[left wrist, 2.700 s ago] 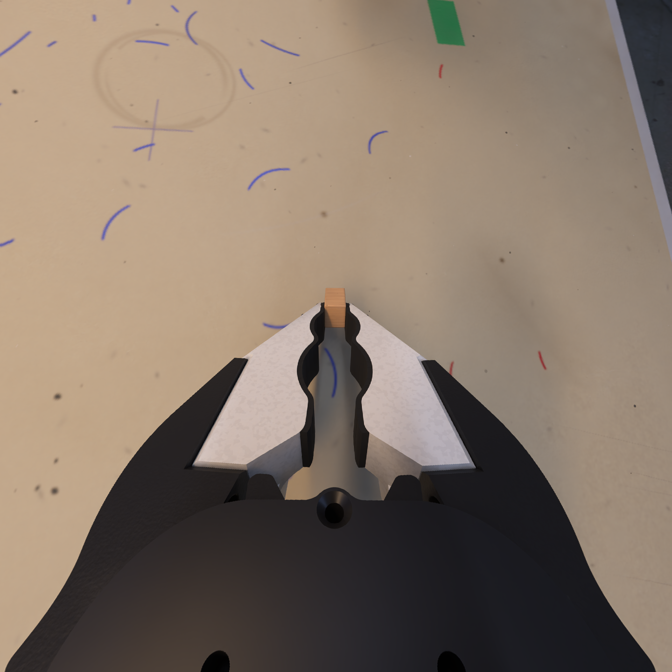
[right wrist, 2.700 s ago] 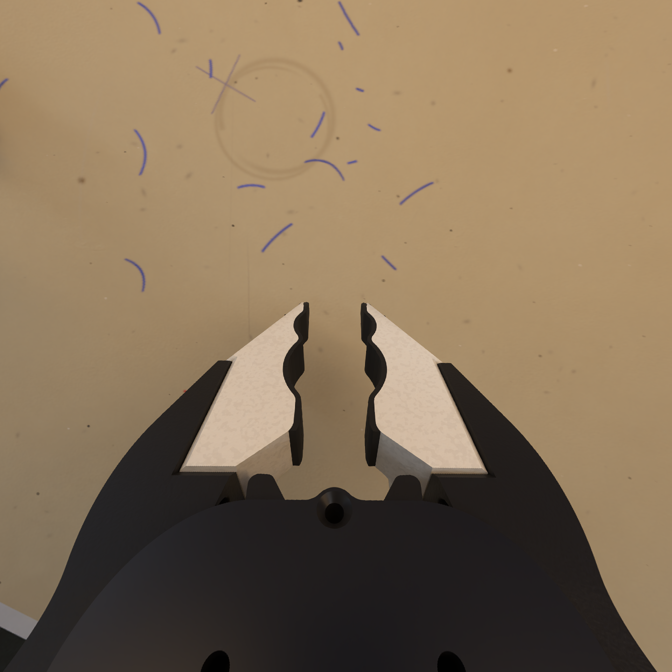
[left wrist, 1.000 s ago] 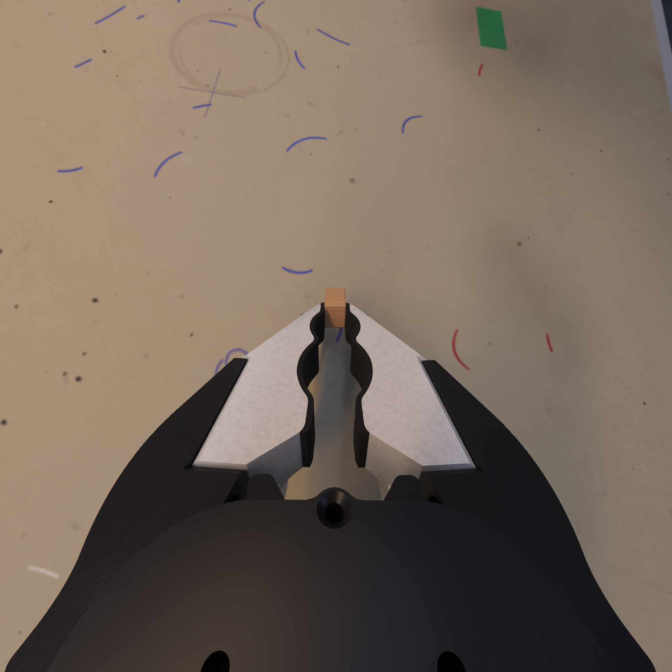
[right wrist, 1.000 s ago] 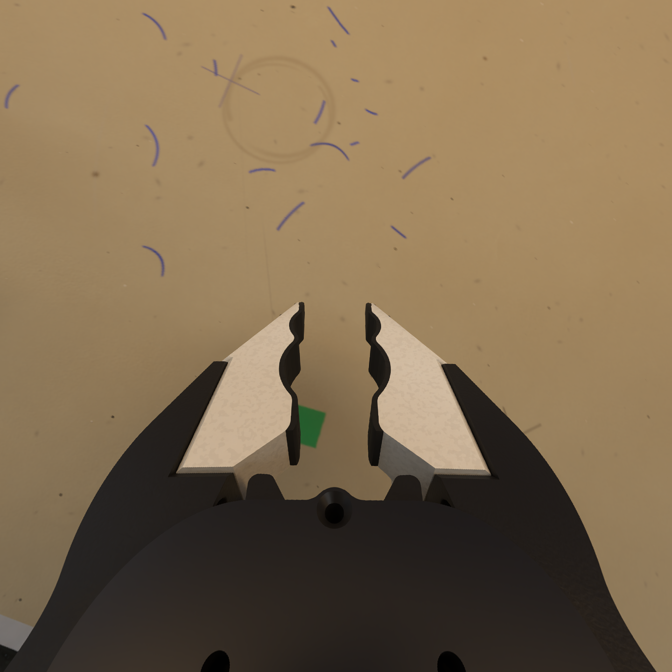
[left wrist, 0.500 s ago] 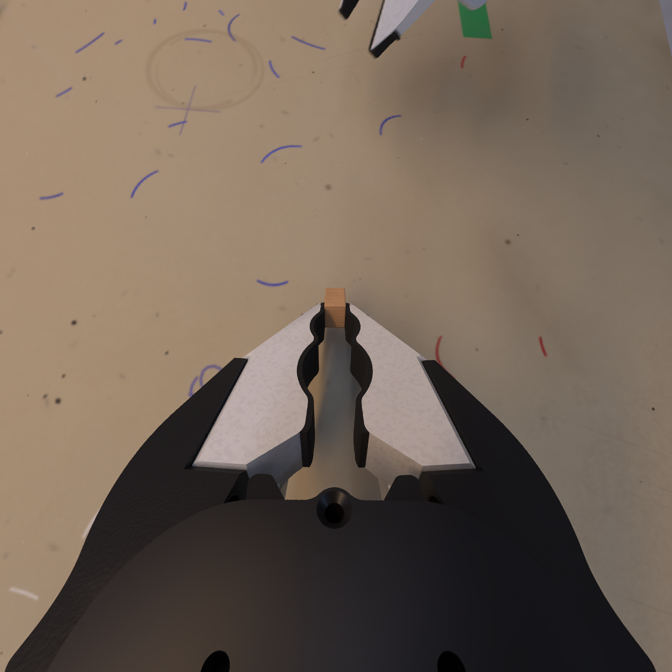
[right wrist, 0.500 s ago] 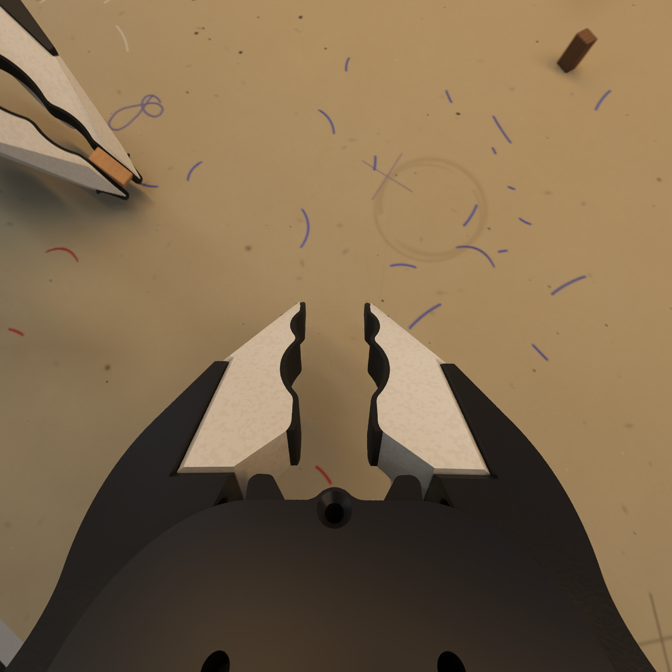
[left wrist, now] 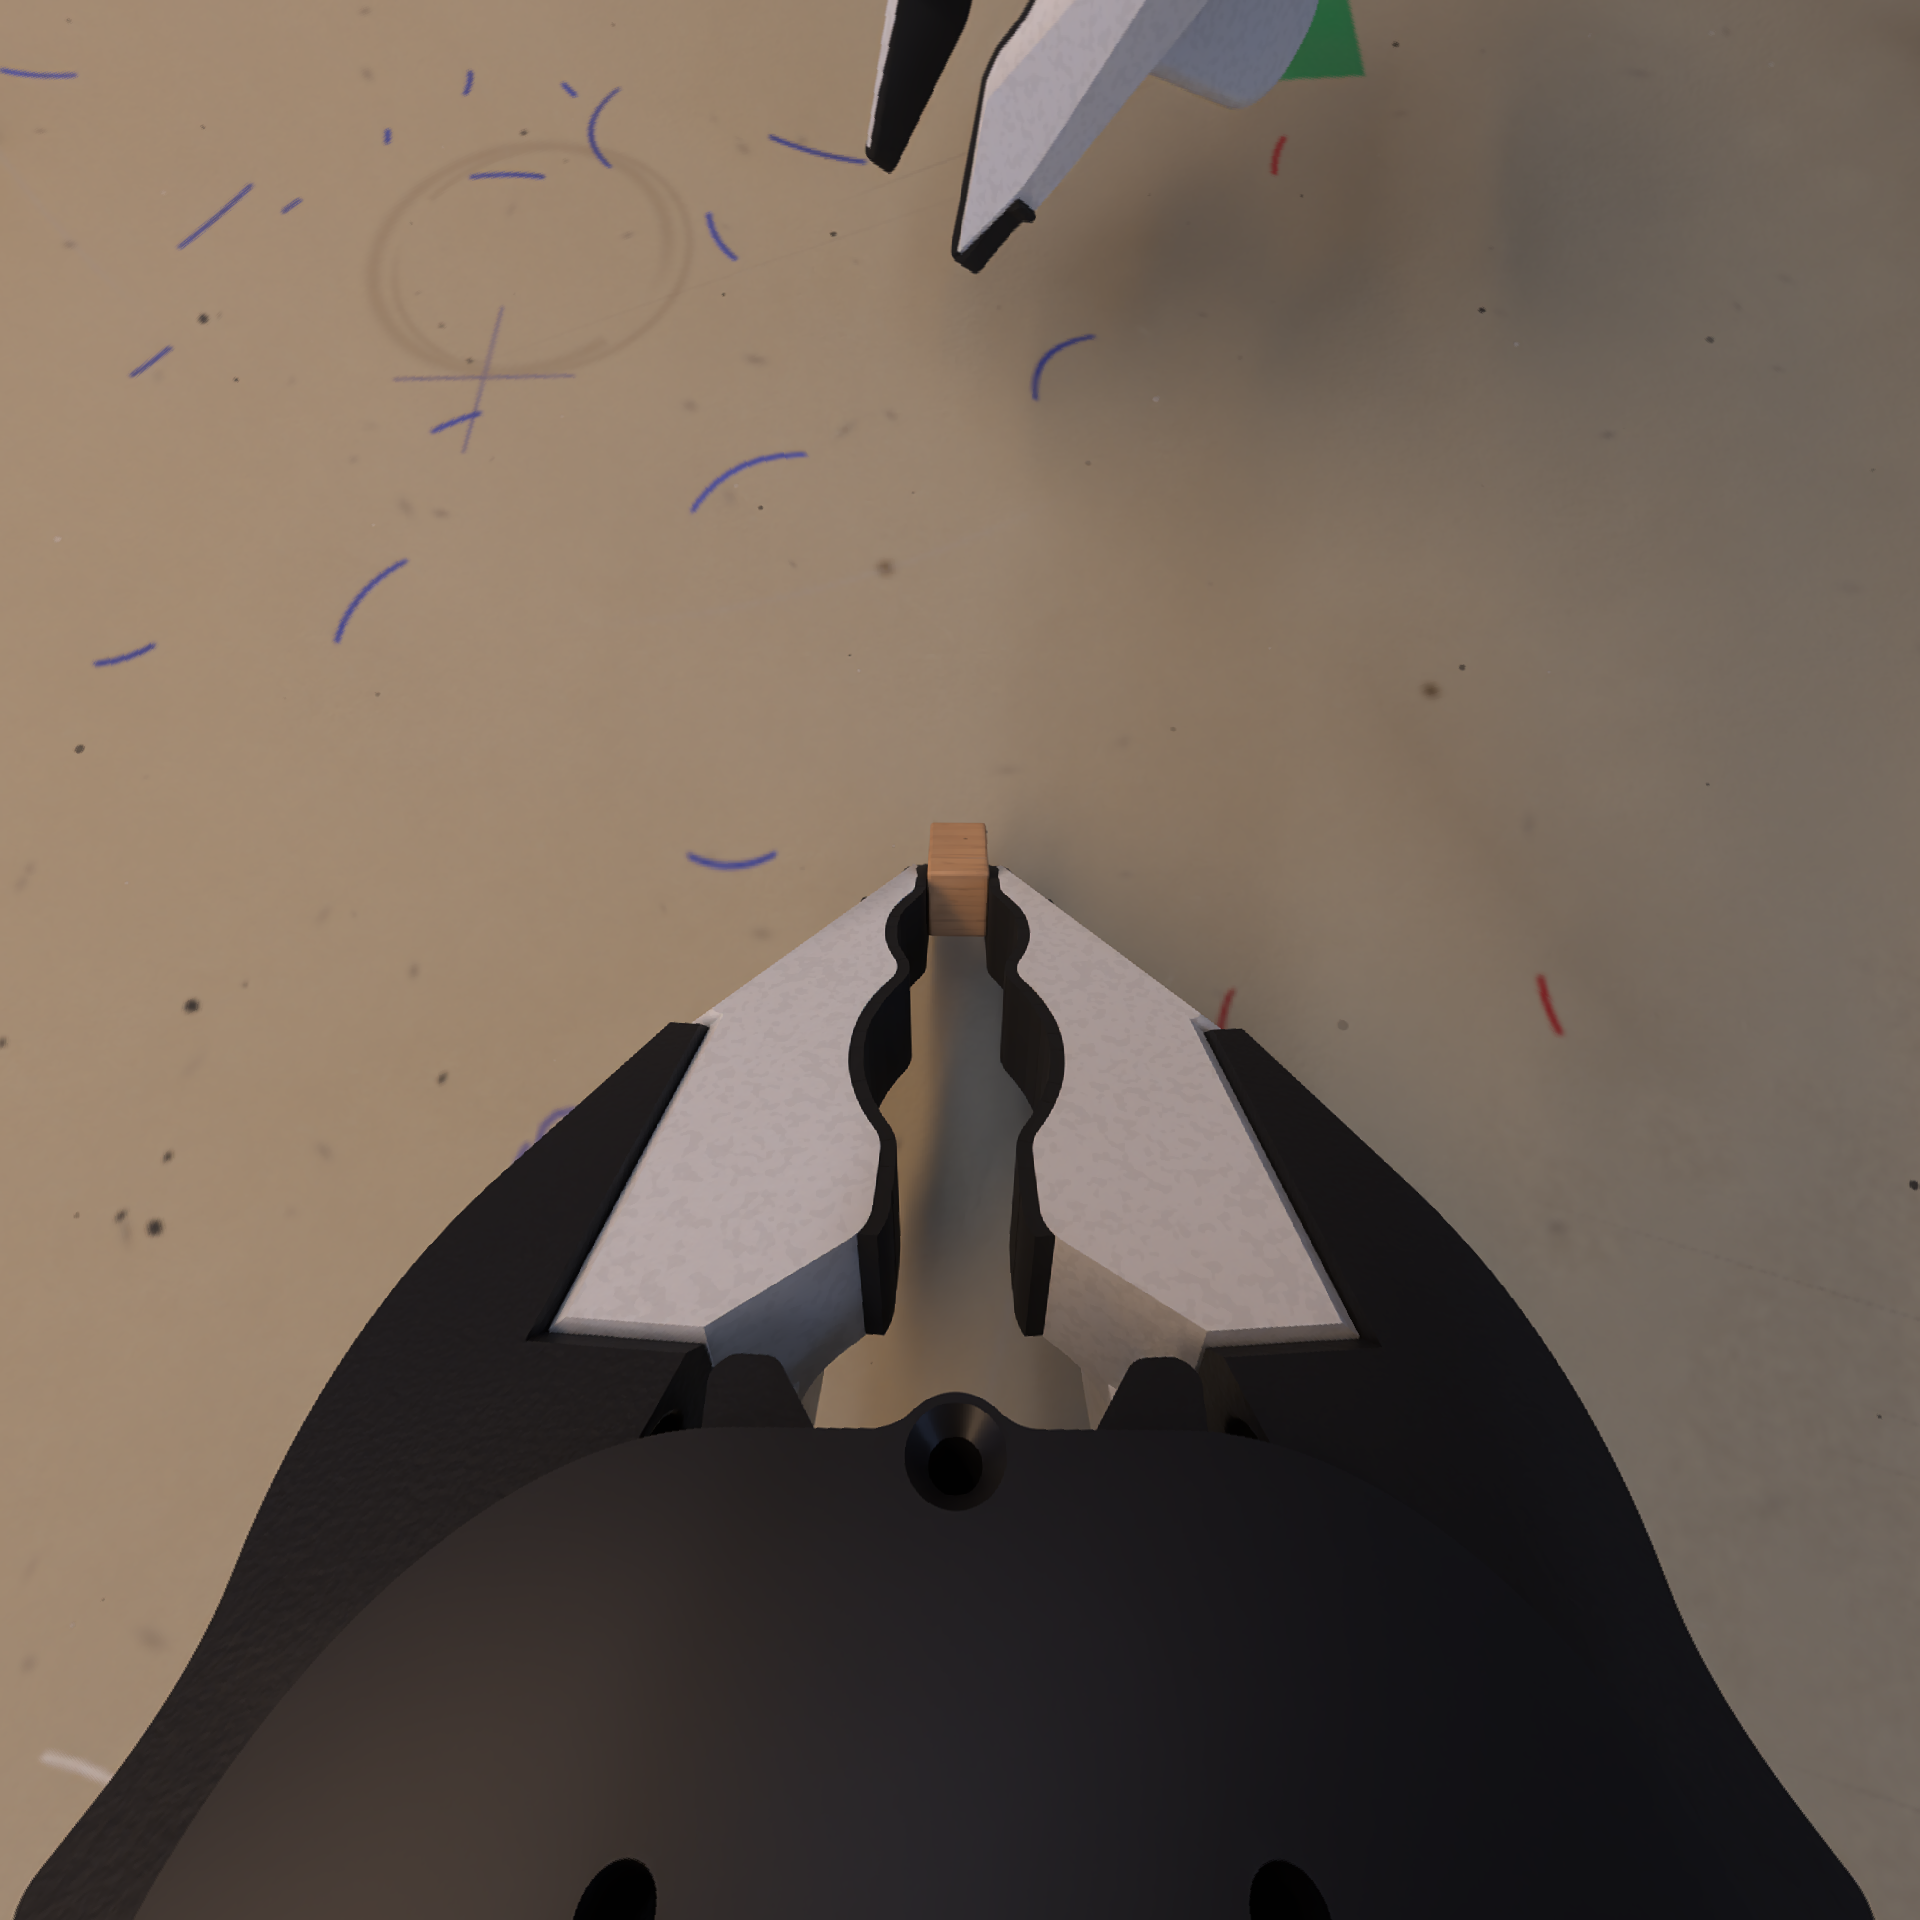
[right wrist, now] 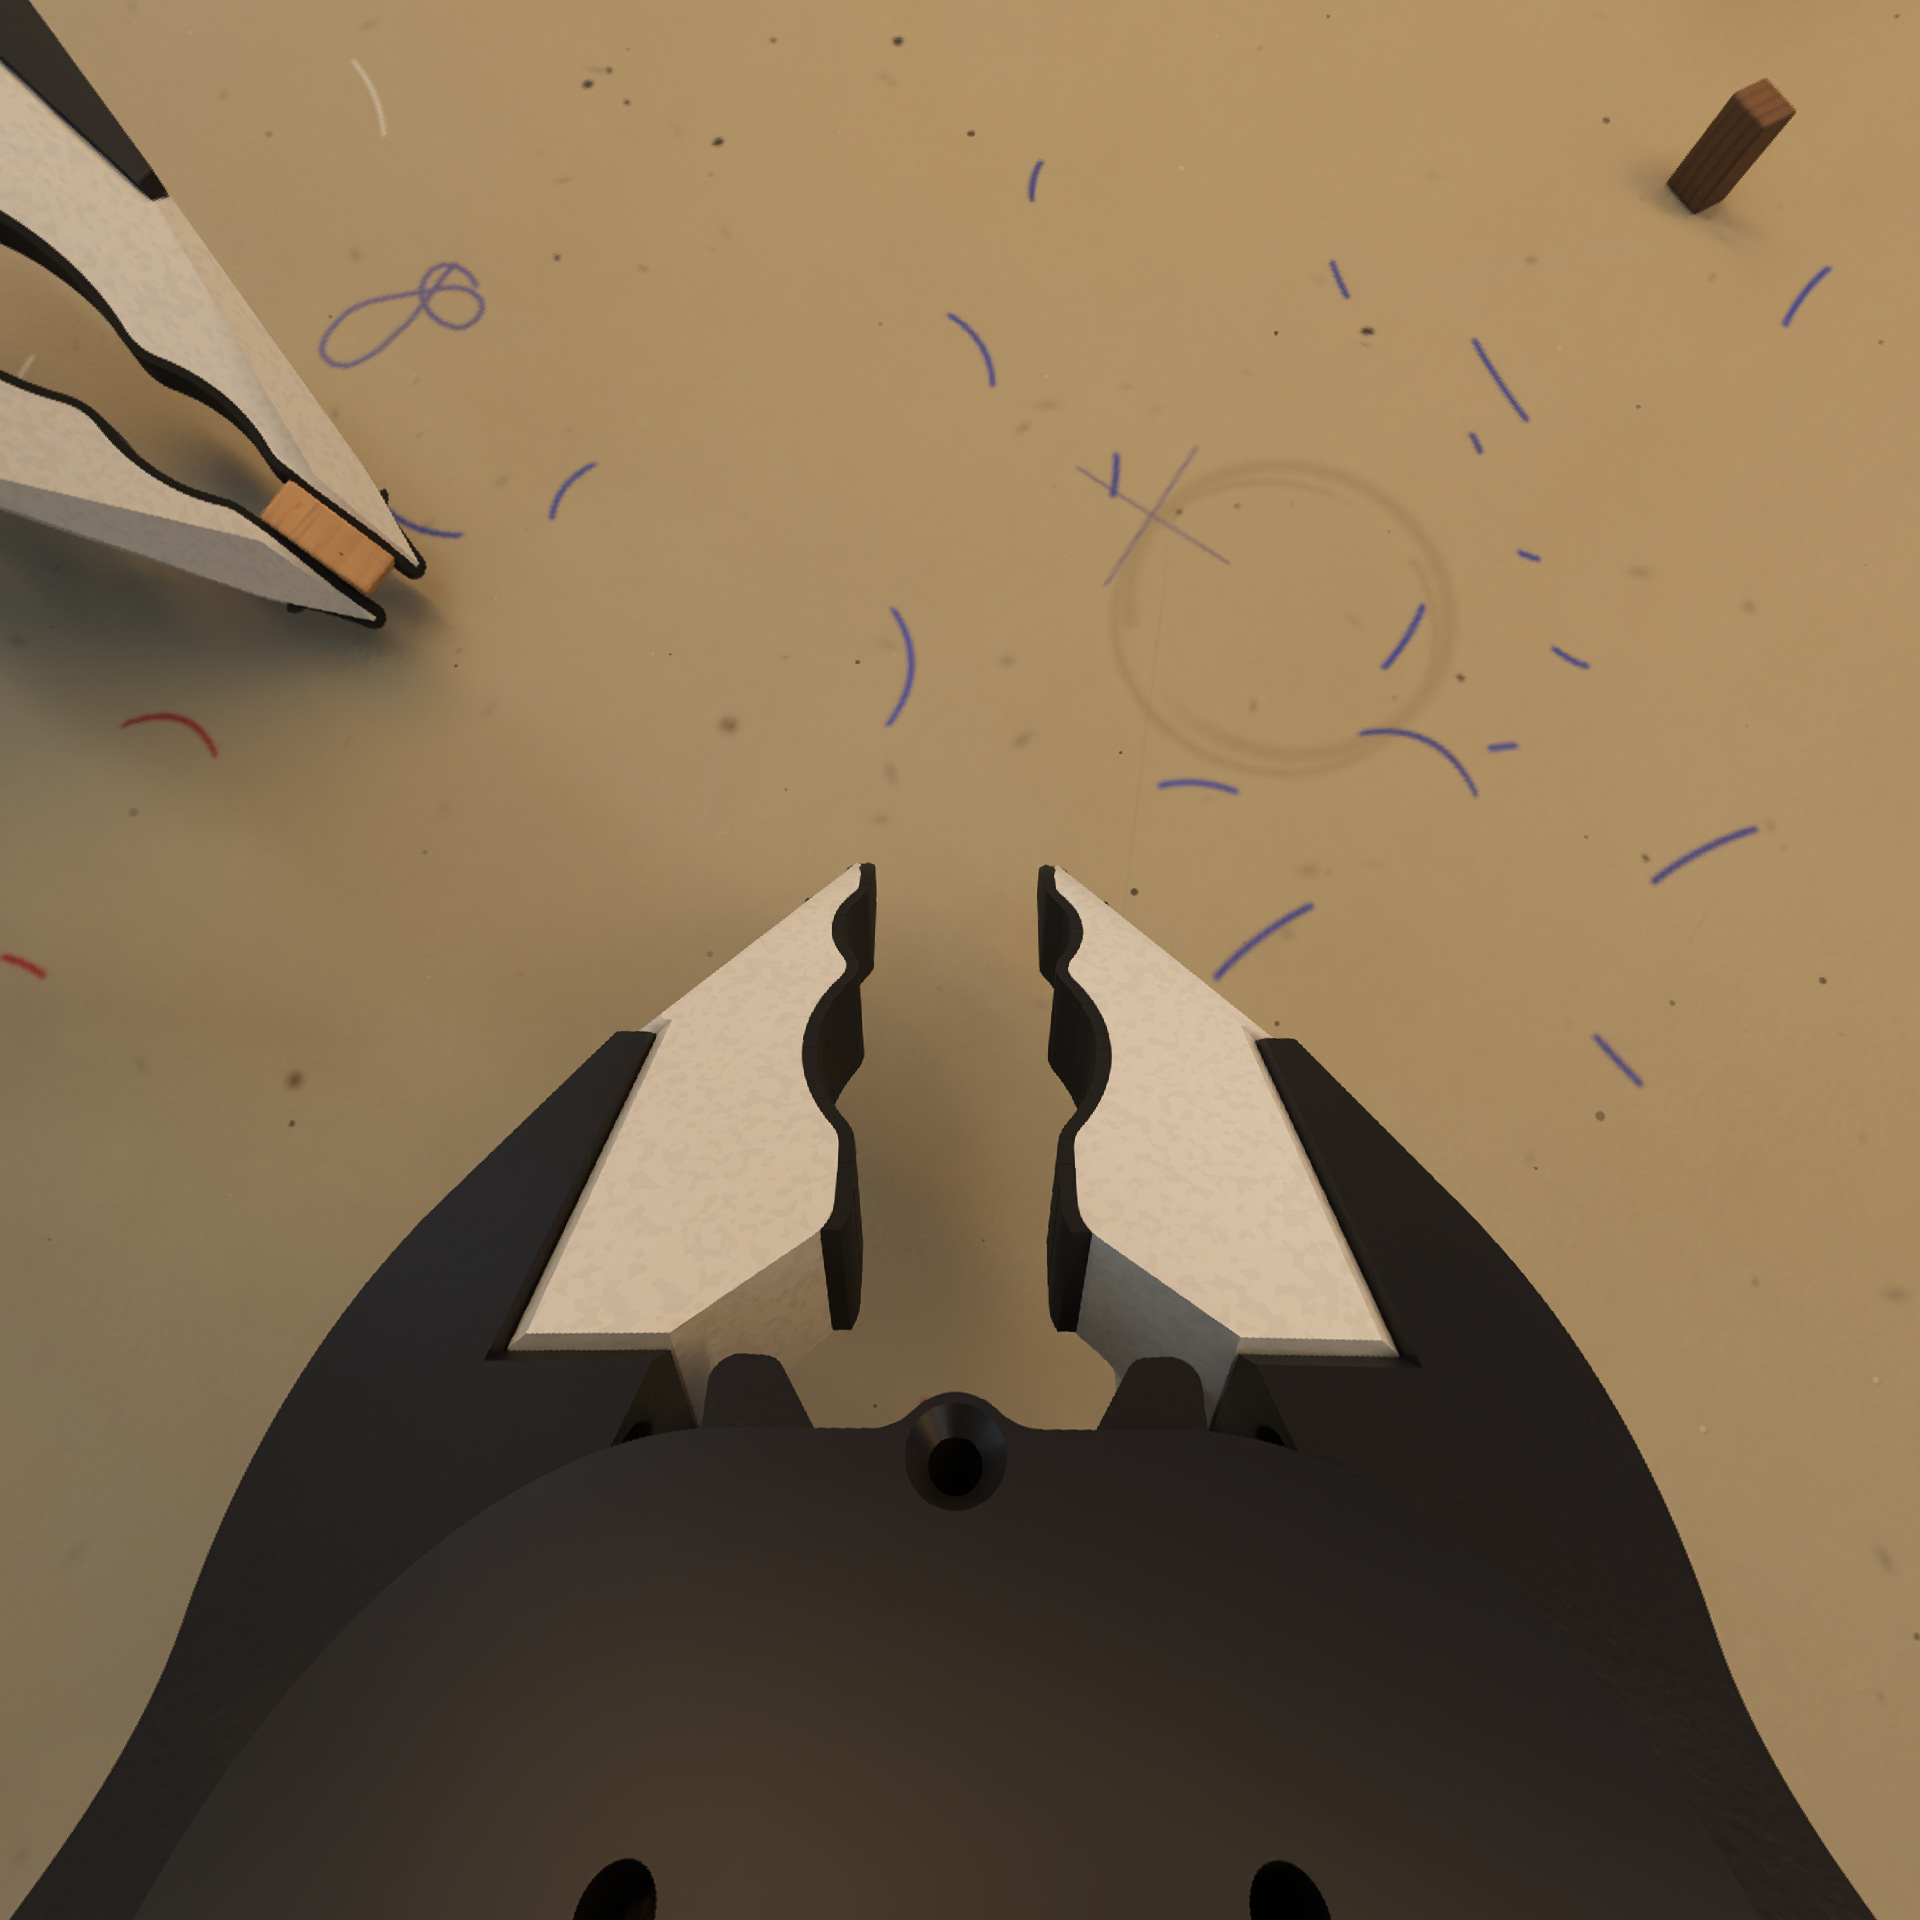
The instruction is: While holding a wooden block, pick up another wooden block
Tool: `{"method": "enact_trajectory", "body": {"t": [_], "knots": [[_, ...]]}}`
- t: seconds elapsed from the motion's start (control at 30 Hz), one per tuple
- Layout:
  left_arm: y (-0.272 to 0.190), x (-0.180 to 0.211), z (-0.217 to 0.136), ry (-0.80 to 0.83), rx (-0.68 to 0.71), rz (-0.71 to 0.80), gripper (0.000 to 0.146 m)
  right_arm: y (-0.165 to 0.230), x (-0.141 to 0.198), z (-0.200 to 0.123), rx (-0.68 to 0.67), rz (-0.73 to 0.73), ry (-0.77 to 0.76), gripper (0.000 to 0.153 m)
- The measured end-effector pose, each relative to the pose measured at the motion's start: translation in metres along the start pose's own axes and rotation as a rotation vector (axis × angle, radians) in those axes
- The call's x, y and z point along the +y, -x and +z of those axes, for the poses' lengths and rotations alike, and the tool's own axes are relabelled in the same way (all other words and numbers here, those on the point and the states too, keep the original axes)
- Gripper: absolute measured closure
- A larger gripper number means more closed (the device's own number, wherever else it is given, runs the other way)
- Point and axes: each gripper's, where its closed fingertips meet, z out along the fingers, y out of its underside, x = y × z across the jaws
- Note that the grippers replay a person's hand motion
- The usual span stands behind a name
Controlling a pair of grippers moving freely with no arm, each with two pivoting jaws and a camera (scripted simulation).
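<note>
My left gripper [left wrist: 957, 878] is shut on a small light wooden block [left wrist: 957, 881] pinched at its fingertips, held above the tan table. It also shows in the right wrist view [right wrist: 390, 592] at upper left, with the light block [right wrist: 324, 545] between its tips. My right gripper [right wrist: 956, 878] is open and empty above the table; it also shows in the left wrist view [left wrist: 930, 213] at the top. A dark brown wooden block [right wrist: 1730, 145] lies on the table at the far upper right of the right wrist view, well away from both grippers.
The tan table [right wrist: 727, 468] bears blue and red pen marks and a faint ring stain [right wrist: 1283, 618]. A green patch [left wrist: 1325, 47] lies at the top of the left wrist view, partly behind the right gripper.
The right gripper has swung round, bringing the left gripper and the dark block into its view, and has come nearer in the left wrist view. The left gripper keeps hold of the light block.
</note>
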Motion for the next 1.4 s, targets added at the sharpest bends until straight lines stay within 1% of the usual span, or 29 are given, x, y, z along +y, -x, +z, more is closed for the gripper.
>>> {"method": "enact_trajectory", "body": {"t": [0.37, 0.67, 0.8, 0.9, 1.0, 1.1, 1.2, 1.27, 1.4], "knots": [[0.015, 0.005, 0.002, 0.023, -0.032, -0.03, 0.137, -0.003, 0.002, 0.004, 0.01, 0.001, -0.015, 0.122], [0.019, 0.006, 0.003, 0.022, -0.03, -0.048, 0.137, -0.005, 0.001, 0.003, 0.02, -0.002, -0.026, 0.122], [0.021, 0.006, 0.003, 0.017, -0.034, -0.051, 0.137, -0.01, -0.004, 0.001, 0.039, -0.023, -0.035, 0.122], [0.022, 0.006, 0.003, 0.011, -0.037, -0.054, 0.137, -0.018, -0.015, -0.001, 0.059, -0.046, -0.05, 0.123], [0.023, 0.005, 0.004, 0.008, -0.039, -0.059, 0.137, -0.035, -0.042, -0.001, 0.092, -0.121, -0.058, 0.125], [0.024, 0.005, 0.004, 0.004, -0.037, -0.065, 0.137, -0.066, -0.077, 0.009, 0.13, -0.239, -0.032, 0.129], [0.025, 0.005, 0.004, 0.001, -0.033, -0.079, 0.137, -0.101, -0.108, 0.033, 0.076, -0.286, -0.004, 0.128], [0.026, 0.005, 0.004, -0.001, -0.03, -0.09, 0.137, -0.126, -0.122, 0.052, 0.066, -0.33, 0.027, 0.127], [0.027, 0.004, 0.004, -0.005, -0.015, -0.108, 0.137, -0.165, -0.133, 0.092, 0.052, -0.424, 0.106, 0.127]]}}
